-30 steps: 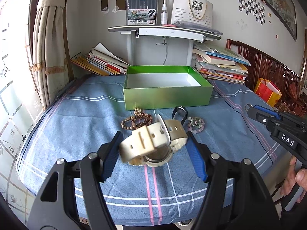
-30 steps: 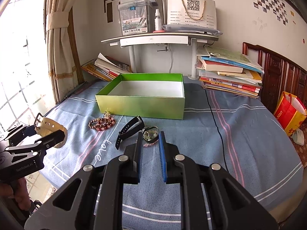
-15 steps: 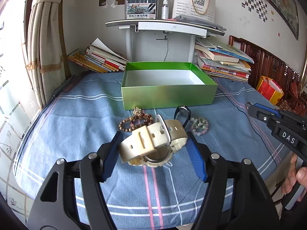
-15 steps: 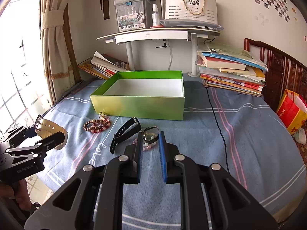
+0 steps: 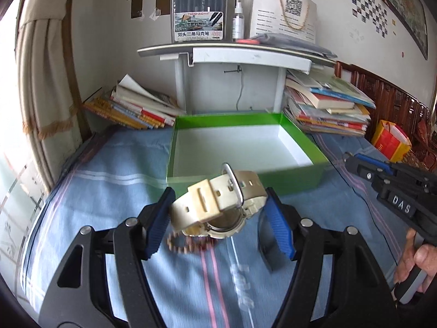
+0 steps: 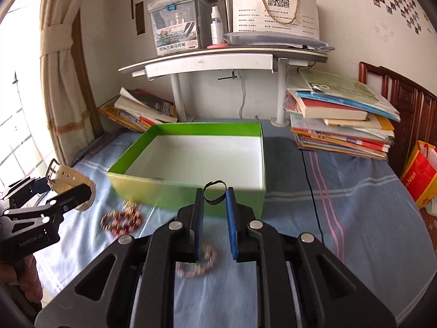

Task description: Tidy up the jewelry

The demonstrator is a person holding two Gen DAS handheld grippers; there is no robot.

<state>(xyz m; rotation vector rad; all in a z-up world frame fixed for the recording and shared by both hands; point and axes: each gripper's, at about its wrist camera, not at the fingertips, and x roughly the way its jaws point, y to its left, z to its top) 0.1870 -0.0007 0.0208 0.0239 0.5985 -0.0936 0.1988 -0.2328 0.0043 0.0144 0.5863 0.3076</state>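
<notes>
My left gripper (image 5: 218,213) is shut on a cream watch (image 5: 218,205) and holds it above the blue cloth, just in front of the open green box (image 5: 240,147). In the right wrist view the same watch (image 6: 69,183) shows at the left. My right gripper (image 6: 214,213) is shut on a thin black watch band (image 6: 215,194), lifted in front of the box (image 6: 191,188). A brown bead bracelet (image 6: 121,220) and a pale bead bracelet (image 6: 196,262) lie on the cloth. The brown bracelet (image 5: 185,243) lies under the cream watch.
Book stacks lie at the back left (image 5: 136,109) and the back right (image 6: 341,117). A white desk shelf (image 5: 235,52) with a marker case stands behind the box. A black cable (image 6: 311,186) runs across the cloth. A red and yellow bag (image 6: 420,175) stands at the right.
Both grippers moved forward toward the green box. The right gripper lifted the black band off the cloth. The left gripper still holds the cream watch.
</notes>
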